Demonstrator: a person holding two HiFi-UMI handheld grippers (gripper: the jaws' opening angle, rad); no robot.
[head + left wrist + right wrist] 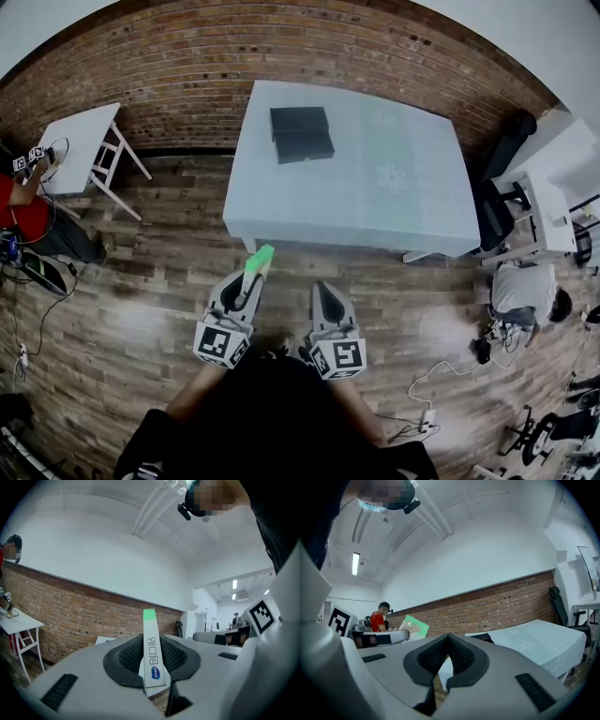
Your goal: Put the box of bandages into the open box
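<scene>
With the left claw (151, 641) clamped on just the lower end of the thin box of bandages (150, 625) and the right claw (447, 644) pressed together on nothing, it looked liable to pivot or slip loose before reaching the open box (301, 134) well ahead on the worktop (394, 187)

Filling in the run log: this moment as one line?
left gripper: shut on box of bandages | right gripper: shut, empty | open box: on table, ahead
</scene>
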